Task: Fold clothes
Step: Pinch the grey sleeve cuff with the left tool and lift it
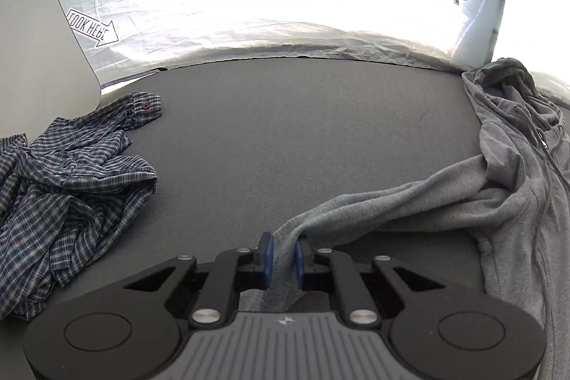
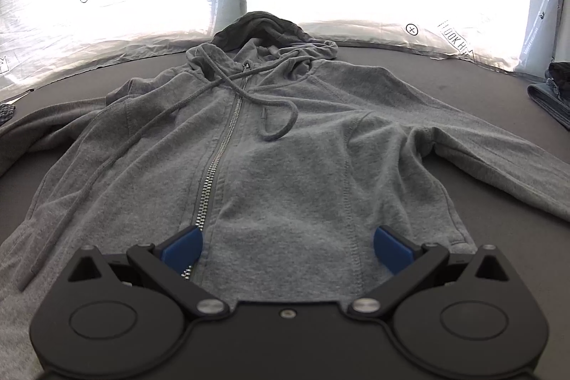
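My left hand-held gripper (image 1: 284, 255) is clenched on the end of one sleeve (image 1: 374, 205) of the grey hoodie (image 2: 285, 145), the fabric bunched between the blue pads and trailing off to the garment's body at the right of that view. My right hand-held gripper (image 2: 288, 246) stands released, its jaws spread wide just above the hoodie's lower front, one fingertip beside the zipper (image 2: 221, 148).

The hoodie lies face up on the dark desk (image 1: 285, 130), zipped, hood toward the far edge, the other sleeve (image 2: 498, 152) stretched out to the side, drawstrings (image 2: 249, 95) loose across the chest. So it is spread flat rather than folded.

I judge it soft, limp knit with moderate weight: it will sag and drag wherever I lift, and it won't hold a crease by itself. The cuffs, hem and shoulder seams look like the firmest places to pinch; the zipper line gives a stiffer spine to fold around. The loose cords could snag.

A crumpled plaid shirt (image 1: 71, 184) sits at the desk's left, and dark clothes (image 2: 555, 84) lie at the far right.
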`<state>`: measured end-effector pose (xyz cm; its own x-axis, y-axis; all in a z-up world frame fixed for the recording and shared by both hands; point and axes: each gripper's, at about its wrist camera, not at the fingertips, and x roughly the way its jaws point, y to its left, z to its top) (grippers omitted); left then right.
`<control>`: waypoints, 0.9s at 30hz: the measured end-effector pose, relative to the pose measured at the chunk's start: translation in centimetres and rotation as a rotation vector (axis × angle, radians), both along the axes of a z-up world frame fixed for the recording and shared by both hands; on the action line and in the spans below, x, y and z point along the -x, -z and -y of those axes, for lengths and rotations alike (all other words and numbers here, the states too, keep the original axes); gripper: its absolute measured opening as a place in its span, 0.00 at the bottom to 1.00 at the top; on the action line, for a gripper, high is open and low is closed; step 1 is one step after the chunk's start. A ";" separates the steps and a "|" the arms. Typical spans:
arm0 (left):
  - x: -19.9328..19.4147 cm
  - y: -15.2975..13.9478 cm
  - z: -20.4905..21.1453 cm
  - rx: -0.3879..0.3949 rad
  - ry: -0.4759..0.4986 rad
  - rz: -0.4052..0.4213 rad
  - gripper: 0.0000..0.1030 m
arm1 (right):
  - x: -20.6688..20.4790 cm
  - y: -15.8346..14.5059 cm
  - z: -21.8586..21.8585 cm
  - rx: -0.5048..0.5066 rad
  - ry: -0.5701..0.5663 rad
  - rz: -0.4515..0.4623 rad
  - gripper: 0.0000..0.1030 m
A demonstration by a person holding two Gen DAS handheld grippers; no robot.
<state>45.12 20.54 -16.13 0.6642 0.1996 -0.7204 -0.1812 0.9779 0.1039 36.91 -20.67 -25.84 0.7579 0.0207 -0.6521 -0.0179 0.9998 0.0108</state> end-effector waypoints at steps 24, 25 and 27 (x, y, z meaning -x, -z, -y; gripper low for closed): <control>9.3 1.9 -5.4 0.054 -0.051 -0.122 0.67 | -0.3 0.0 0.0 0.000 0.008 0.007 1.00; 10.4 2.6 -4.9 0.045 -0.033 -0.139 0.67 | -0.2 0.0 0.0 0.000 0.008 0.007 1.00; 11.8 3.8 -4.2 0.015 -0.014 -0.168 0.67 | -0.2 0.0 0.0 -0.001 0.008 0.009 1.00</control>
<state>33.30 24.69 -19.92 0.5316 0.1963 -0.8239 -0.1757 0.9772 0.1194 37.15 -20.66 -25.81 0.7635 0.0150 -0.6456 -0.0101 0.9999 0.0113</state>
